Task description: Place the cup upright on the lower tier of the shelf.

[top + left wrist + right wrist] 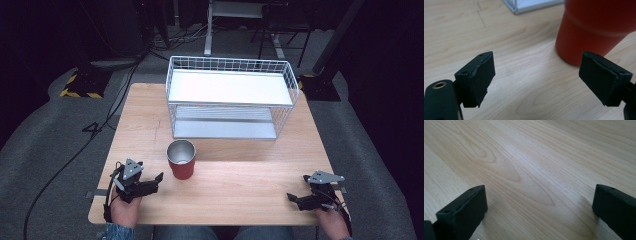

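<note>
Left gripper point(150, 182) w/ jaws wide, empty, sits near red cup point(181, 159), right gripper point(296, 199) also wide, empty; careless nudge could tip cup.

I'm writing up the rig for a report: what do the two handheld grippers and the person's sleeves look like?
Both grippers, left gripper and right gripper, are black, each with two blocky black jaws and a grey three-cornered plate on top. Black cables trail back from each along the hands. A blue denim cuff shows at the left wrist.
</note>
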Demonstrator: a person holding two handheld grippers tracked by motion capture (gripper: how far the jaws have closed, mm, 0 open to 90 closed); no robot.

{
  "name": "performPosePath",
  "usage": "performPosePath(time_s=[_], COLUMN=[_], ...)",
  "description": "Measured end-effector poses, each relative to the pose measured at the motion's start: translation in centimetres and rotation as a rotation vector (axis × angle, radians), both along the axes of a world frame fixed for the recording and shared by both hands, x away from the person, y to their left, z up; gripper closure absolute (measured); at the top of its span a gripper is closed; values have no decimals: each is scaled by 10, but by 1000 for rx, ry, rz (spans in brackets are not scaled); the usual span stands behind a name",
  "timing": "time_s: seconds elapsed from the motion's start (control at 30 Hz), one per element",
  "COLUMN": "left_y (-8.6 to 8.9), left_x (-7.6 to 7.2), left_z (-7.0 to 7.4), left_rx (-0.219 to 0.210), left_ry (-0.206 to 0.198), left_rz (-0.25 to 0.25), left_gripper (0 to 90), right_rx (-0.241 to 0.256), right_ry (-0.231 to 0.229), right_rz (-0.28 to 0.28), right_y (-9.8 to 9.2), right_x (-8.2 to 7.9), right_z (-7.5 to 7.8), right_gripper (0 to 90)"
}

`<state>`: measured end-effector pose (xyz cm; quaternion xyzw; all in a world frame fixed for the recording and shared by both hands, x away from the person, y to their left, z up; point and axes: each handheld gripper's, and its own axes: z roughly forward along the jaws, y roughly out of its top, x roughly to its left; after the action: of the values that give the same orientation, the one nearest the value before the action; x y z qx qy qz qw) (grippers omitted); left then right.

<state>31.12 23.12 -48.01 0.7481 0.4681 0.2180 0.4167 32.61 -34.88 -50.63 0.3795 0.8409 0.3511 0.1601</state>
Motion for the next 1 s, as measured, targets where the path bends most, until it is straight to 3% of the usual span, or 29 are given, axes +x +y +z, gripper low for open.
performPosePath(time_s=[0.2, 0.4, 0.53, 0.6, 0.7, 0.87, 1.0], left_y=[-6, -12, -15, -18, -21, -25, -32], left_x=[-2, 0, 4, 7, 11, 15, 20], left_z=[11, 12, 8, 7, 3, -4, -7], left_rx=[-42, -83, -126, -130, -133, -151, -141], left_ry=[-69, -116, -119, -119, -87, -52, -34], left_rz=[-73, -192, -261, -266, -256, -281, -299], left_gripper=[141, 141, 141, 141, 141, 140, 108], right_rx=[0, 0, 0, 0, -1, -1, -1], right_ry=[-1, -1, 1, 0, -3, -4, -2], right_rz=[-1, 4, 3, 4, 5, 4, 4], right_y=[0, 0, 0, 0, 0, 0, 0], right_x=[0, 0, 0, 0, 0, -1, 0], right_z=[0, 0, 0, 0, 0, 0, 0], right_gripper=[0, 0, 0, 0, 0, 0, 0])
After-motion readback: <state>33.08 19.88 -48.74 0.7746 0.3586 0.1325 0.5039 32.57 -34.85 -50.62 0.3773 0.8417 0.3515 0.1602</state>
